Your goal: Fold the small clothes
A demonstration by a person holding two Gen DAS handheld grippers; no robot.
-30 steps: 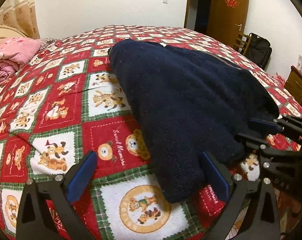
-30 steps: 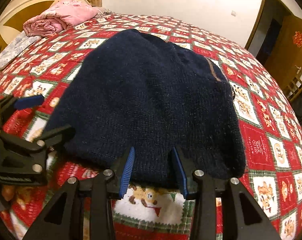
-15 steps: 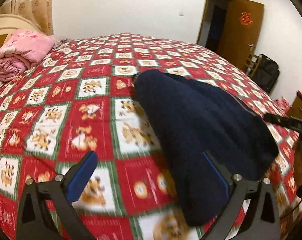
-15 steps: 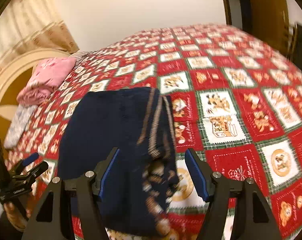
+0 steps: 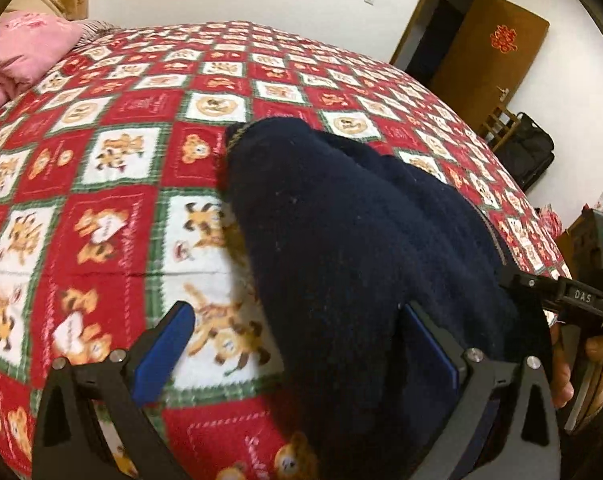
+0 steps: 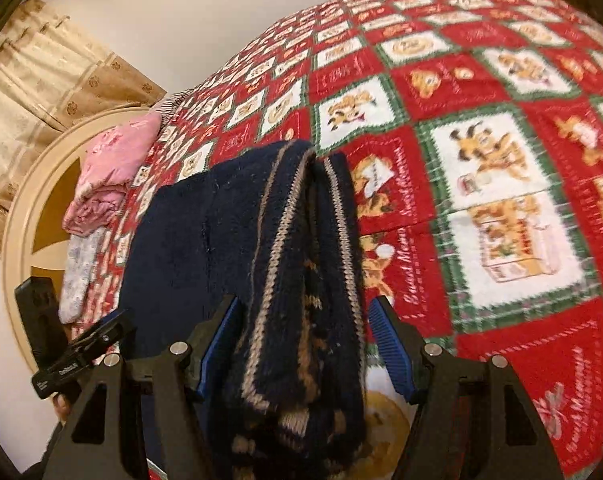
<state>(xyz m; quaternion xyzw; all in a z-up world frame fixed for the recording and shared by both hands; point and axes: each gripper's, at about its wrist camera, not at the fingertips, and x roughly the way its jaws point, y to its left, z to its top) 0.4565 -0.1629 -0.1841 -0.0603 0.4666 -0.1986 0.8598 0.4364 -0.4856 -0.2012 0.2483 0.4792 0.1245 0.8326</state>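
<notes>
Both tongs, left (image 5: 297, 356) and right (image 6: 303, 344), stood open over the folded navy sweater (image 5: 361, 248) on the bed (image 5: 149, 128); a stray blue pad (image 6: 221, 344) could snag the knit and undo the fold.

hand-held gripper (image 5: 297, 344) | black frame, silver screws | blue pads (image 5: 163, 354) (ribbed) | "DAS" marking

sweater (image 5: 365, 248): on the bedspread (image 5: 113, 208), reaching between the right gripper's (image 6: 305, 344) jaws and across the left gripper's (image 5: 297, 344) right jaw
pink bedding (image 5: 21, 52): far ahead-left of the left gripper
door (image 5: 489, 52): beyond the bed, ahead-right
</notes>
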